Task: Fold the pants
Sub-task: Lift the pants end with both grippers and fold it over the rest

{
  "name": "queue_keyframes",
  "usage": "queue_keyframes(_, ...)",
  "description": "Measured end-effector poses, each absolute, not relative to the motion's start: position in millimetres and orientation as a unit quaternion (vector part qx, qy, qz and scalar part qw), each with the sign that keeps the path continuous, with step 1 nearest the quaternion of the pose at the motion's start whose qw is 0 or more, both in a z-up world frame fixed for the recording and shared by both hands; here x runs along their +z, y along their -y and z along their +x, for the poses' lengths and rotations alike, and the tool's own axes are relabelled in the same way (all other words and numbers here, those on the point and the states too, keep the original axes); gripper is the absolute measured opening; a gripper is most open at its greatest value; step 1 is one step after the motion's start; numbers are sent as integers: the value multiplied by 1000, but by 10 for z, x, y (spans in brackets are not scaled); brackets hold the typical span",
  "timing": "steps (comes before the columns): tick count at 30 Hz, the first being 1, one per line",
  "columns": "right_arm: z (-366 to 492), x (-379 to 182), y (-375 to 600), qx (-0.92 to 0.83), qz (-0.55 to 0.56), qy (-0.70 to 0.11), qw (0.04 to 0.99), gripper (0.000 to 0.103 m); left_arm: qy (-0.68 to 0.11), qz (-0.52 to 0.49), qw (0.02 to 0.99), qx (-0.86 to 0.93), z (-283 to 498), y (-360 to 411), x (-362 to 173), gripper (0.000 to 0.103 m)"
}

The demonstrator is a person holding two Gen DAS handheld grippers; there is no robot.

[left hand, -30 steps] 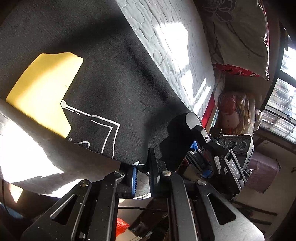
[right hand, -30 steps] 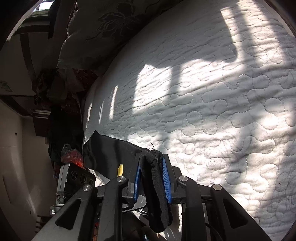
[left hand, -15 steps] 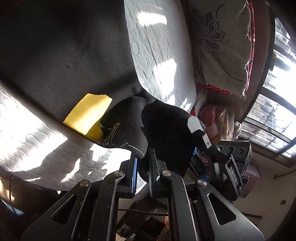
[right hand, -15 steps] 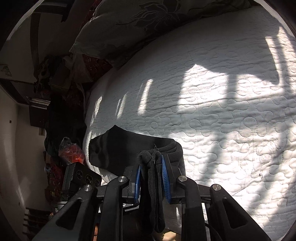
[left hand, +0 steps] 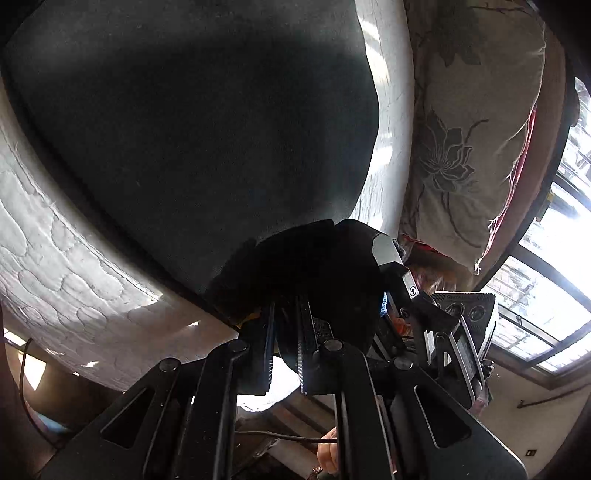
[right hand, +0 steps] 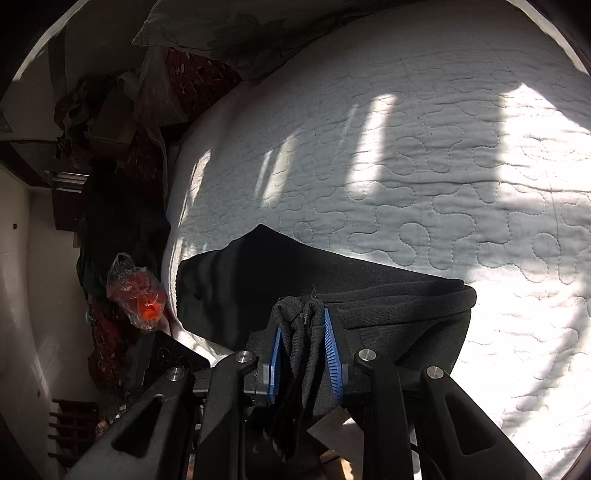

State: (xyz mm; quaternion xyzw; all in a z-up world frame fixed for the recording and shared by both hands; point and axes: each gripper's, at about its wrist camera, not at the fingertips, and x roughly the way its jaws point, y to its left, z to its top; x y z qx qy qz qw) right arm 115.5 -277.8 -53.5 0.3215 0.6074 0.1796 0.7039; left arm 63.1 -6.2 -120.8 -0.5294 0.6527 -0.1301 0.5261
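Note:
The black pants [left hand: 192, 140] lie spread over the white quilted mattress [left hand: 44, 236] and fill most of the left wrist view. My left gripper [left hand: 286, 314] is shut on a bunched black edge of the pants. In the right wrist view the pants [right hand: 332, 280] lie folded over at the near edge of the mattress [right hand: 424, 166]. My right gripper [right hand: 301, 325] is shut on a gathered black hem between its blue pads [right hand: 332, 350]. The right gripper also shows in the left wrist view [left hand: 402, 291], close beside the left one.
A floral pillow [left hand: 465, 122] lies at the head of the bed, also in the right wrist view [right hand: 236, 33]. A red plastic bag [right hand: 136, 295] and dark clutter sit beside the bed. A window [left hand: 554, 288] is at the right.
Both grippers have carried the held pants edge forward over the bed. The yellow patch and white print are now hidden under the folded black cloth. More mattress shows ahead of the right gripper.

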Motion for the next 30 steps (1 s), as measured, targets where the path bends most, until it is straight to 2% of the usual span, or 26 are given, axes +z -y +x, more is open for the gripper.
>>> queue_keyframes(6, 1229, -782, 2612, 157, 326, -625, 692, 28, -647, -539, 530, -102, 663, -195, -1350, 8)
queue_keyframes(9, 1230, -804, 2563, 153, 329, -620, 696, 37, -648, -540, 528, -97, 678, -250, -1362, 8)
queue_keyframes(11, 1233, -768, 2523, 155, 324, -618, 699, 47, -647, -532, 539, -93, 682, -294, -1311, 8)
queue_keyframes(18, 1073, -392, 2633, 158, 322, -576, 734, 50, -619, -478, 615, -98, 628, -392, -878, 8)
queue_keyframes(21, 867, -324, 2807, 154, 343, -558, 740, 56, -601, -455, 641, -143, 599, -263, -635, 8)
queue_keyframes(23, 694, -366, 2911, 157, 366, -548, 735, 57, -601, -428, 652, -175, 587, -128, -558, 18)
queue_keyframes(25, 538, -474, 2984, 151, 387, -541, 731, 57, -616, -395, 659, -175, 596, 43, -596, 26)
queue_keyframes(30, 269, -943, 3203, 118, 447, -542, 702, 55, -657, -337, 660, -138, 672, 298, -978, 23)
